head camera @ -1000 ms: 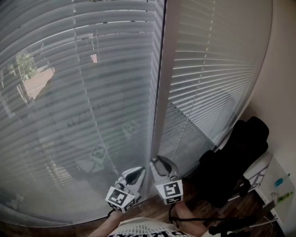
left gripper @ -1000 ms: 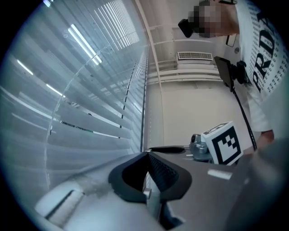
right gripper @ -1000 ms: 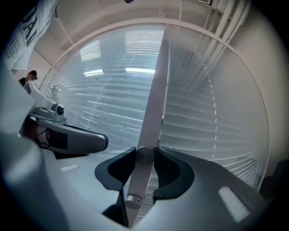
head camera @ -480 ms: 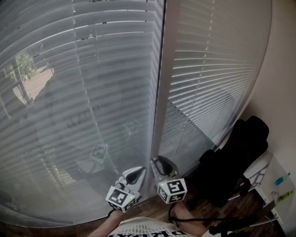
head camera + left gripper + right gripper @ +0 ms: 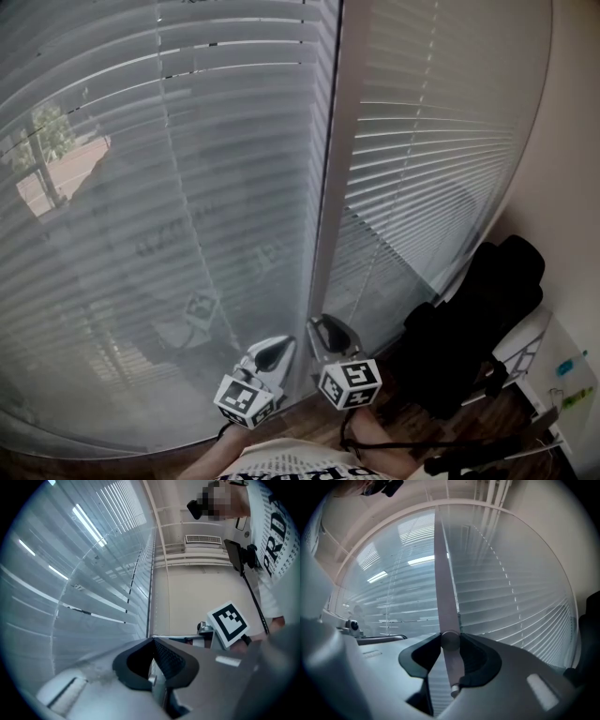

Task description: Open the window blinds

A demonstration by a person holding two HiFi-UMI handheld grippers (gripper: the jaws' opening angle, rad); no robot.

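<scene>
Two blinds hang side by side, the left blind (image 5: 169,206) and the right blind (image 5: 441,141), with a post (image 5: 328,187) between them. Some outdoors shows through the left one; the right looks shut. Down by the post, the left gripper (image 5: 153,641) sits just in front of the left blind with its pads pressed together. There's a thin pale sliver in the seam, can't tell what. Next over, the right gripper (image 5: 450,644) is clamped on the wand (image 5: 445,597), which runs straight up along the post. Compared with a second ago, the right gripper has rolled a bit, so its cube (image 5: 349,382) now sits tilted. Neither gripper shifted otherwise. Far right, a black chair (image 5: 478,319) stands clear of the blinds.
</scene>
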